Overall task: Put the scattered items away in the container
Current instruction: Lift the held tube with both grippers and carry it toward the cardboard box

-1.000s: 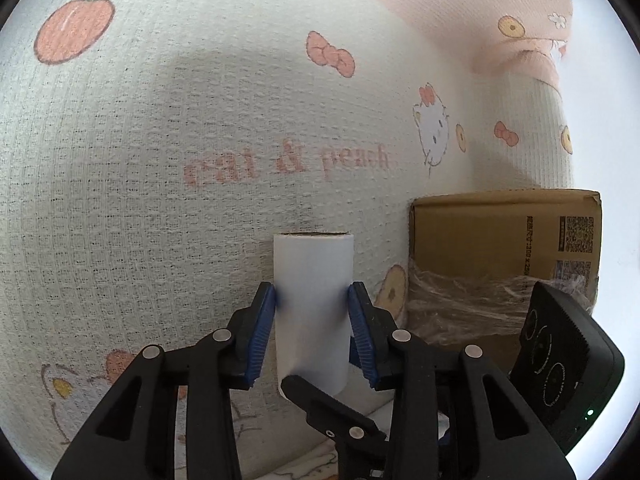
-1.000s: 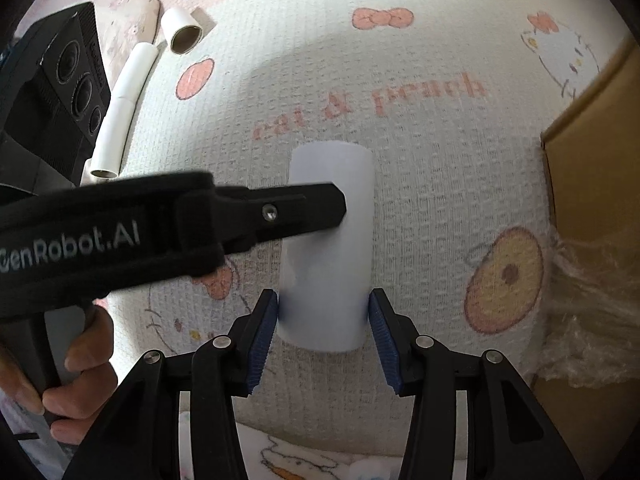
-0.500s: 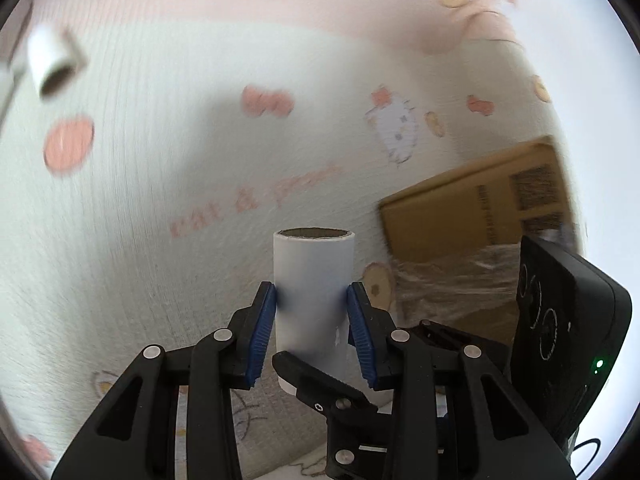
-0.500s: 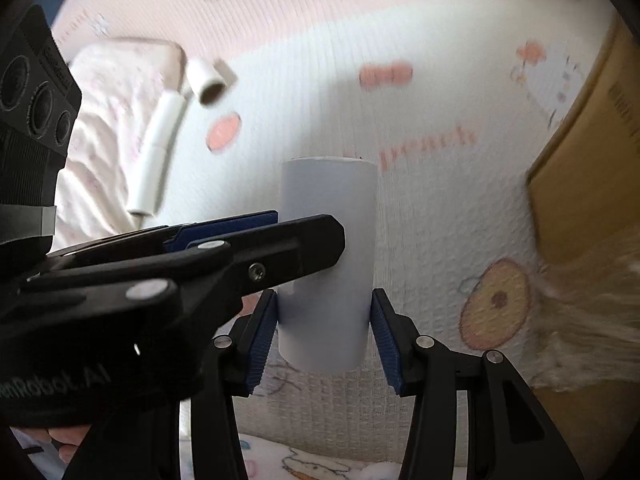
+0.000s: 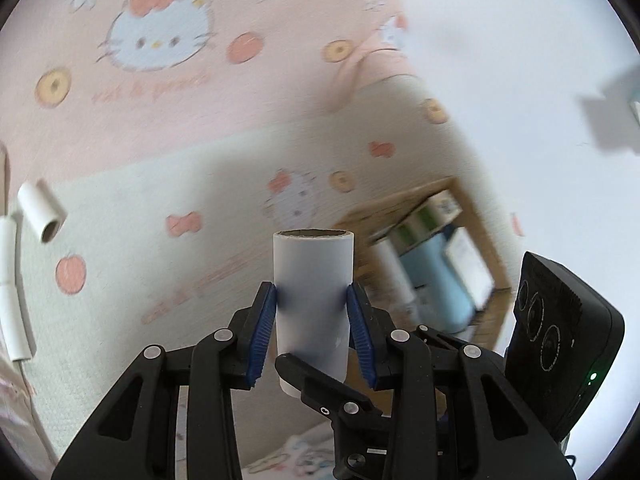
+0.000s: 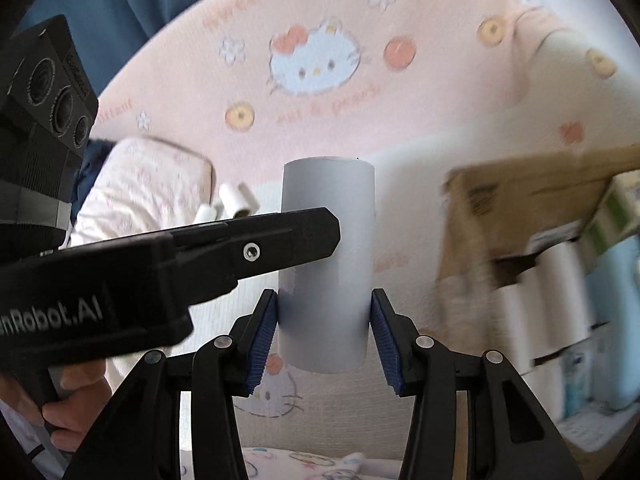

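Observation:
A white paper roll (image 5: 312,300) with a brown cardboard core is held in the air, above the bed. My left gripper (image 5: 314,320) is shut on its sides. My right gripper (image 6: 326,322) is shut on the same roll (image 6: 328,256) from another side, and the left gripper's finger crosses in front of it there. The cardboard box (image 5: 424,216) lies open to the right and holds several white rolls and a pale blue pack. It also shows at the right of the right wrist view (image 6: 520,216).
A short white roll (image 5: 42,216) and a long white tube (image 5: 12,292) lie on the Hello Kitty blanket (image 5: 160,160) at far left. A pink pillow (image 6: 148,184) lies at the left. A hand (image 6: 76,400) holds the left gripper's handle.
Both grippers have lifted the roll off the blanket and tilted up. The views now look over the box's open top and the pink part of the blanket. The grip is unchanged.

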Demonstrator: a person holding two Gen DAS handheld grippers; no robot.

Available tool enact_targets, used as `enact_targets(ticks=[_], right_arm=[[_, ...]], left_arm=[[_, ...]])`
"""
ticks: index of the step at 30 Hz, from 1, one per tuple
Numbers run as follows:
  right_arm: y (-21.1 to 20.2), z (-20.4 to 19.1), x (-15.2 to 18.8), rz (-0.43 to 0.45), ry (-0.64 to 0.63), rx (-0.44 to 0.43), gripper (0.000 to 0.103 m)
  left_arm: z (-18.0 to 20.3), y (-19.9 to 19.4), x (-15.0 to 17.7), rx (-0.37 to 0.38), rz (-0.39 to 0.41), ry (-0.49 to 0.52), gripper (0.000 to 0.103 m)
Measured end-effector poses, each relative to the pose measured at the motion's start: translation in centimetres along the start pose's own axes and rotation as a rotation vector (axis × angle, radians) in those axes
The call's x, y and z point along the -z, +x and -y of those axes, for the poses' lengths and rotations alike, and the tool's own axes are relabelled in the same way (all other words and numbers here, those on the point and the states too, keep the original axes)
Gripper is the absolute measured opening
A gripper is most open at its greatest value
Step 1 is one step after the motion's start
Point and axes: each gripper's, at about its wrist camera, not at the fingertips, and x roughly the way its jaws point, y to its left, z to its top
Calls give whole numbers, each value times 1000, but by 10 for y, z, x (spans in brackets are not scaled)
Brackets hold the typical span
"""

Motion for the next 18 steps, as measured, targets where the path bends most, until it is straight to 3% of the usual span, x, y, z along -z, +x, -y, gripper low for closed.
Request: enact_targets(ticks=[10, 14, 18], right_arm=[[-63, 61, -13, 99, 119, 32, 44], [-70, 91, -14, 90, 166, 66, 44], [-64, 120, -11, 34, 196, 85, 44]], left_arm=[[88, 18, -27, 61, -31, 184, 39], [114, 46, -32, 70, -83, 239, 39], [123, 80, -34, 81, -159, 226, 39]])
